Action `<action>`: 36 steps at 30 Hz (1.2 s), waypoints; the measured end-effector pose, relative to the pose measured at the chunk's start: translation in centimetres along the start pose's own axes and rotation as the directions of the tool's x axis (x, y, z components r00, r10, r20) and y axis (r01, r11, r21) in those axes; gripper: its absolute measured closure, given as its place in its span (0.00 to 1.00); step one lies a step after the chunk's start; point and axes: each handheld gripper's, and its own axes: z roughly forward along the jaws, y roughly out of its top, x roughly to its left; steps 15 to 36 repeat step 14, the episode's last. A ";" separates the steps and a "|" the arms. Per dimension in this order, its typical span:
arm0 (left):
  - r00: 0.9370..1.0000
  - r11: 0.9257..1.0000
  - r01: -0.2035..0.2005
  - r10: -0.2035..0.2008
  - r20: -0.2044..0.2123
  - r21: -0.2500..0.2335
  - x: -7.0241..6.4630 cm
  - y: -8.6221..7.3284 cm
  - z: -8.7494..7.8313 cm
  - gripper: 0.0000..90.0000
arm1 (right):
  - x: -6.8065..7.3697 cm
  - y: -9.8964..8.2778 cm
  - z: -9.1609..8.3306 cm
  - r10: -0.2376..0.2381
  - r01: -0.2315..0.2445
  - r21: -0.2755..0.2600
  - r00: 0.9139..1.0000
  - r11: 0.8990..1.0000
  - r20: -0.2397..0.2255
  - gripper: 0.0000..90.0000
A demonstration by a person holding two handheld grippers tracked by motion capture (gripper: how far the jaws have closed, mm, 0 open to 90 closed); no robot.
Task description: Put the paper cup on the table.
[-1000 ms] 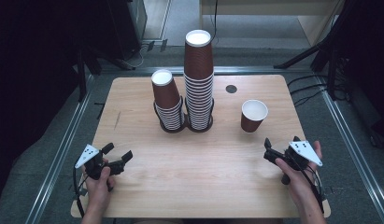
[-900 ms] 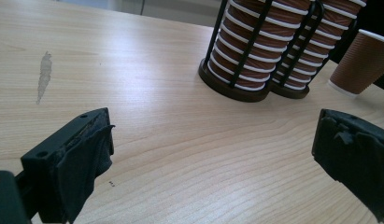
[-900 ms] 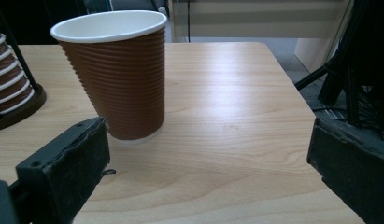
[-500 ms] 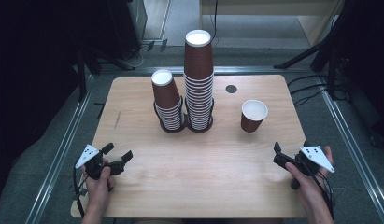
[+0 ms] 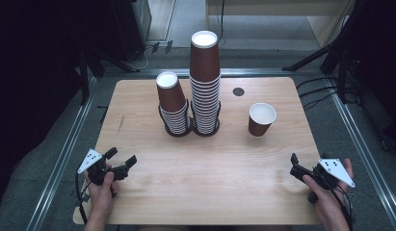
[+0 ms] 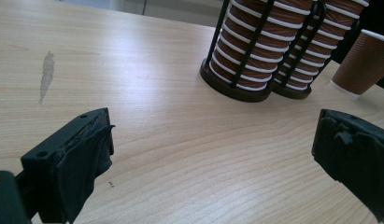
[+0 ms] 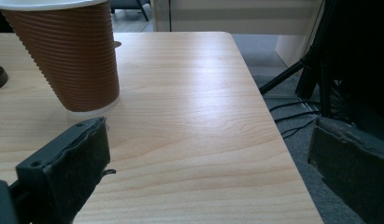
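Observation:
Two stacks of brown ribbed paper cups stand upside down in black wire holders at the table's middle back: a short stack (image 5: 172, 103) (image 6: 255, 46) and a tall stack (image 5: 205, 82) (image 6: 316, 42). A single brown cup (image 5: 261, 119) (image 7: 68, 51) (image 6: 365, 60) stands upright, apart, to their right. My left gripper (image 5: 122, 156) (image 6: 213, 135) is open near the front left corner, low over the wood, facing the stacks. My right gripper (image 5: 309, 157) (image 7: 210, 154) is open at the front right, near the table's right edge, with nothing between its jaws.
The wooden table (image 5: 215, 192) has a small black round disc (image 5: 238, 91) at the back right and a pale smear (image 6: 47, 74) on the left. Cables and tripod legs (image 7: 297, 74) lie on the floor past the right edge.
My right gripper has drawn back to the right, toward the table's right front edge, away from the single cup. The left gripper and the cups have not moved.

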 end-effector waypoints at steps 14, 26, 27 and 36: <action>1.000 1.000 0.002 -0.002 0.008 0.007 0.2 0.1 0.3 0.00 | -0.2 -0.1 -0.3 0.010 -0.010 -0.011 1.000 1.000 0.007 0.00; 1.000 1.000 0.002 -0.002 0.008 0.007 0.2 0.1 0.3 0.00 | -0.2 -0.1 -0.3 0.010 -0.010 -0.011 1.000 1.000 0.007 0.00; 1.000 1.000 0.002 -0.002 0.008 0.007 0.2 0.1 0.3 0.00 | -0.2 -0.1 -0.3 0.010 -0.010 -0.011 1.000 1.000 0.007 0.00; 1.000 1.000 0.002 -0.002 0.008 0.007 0.2 0.1 0.3 0.00 | -0.2 -0.1 -0.3 0.010 -0.010 -0.011 1.000 1.000 0.007 0.00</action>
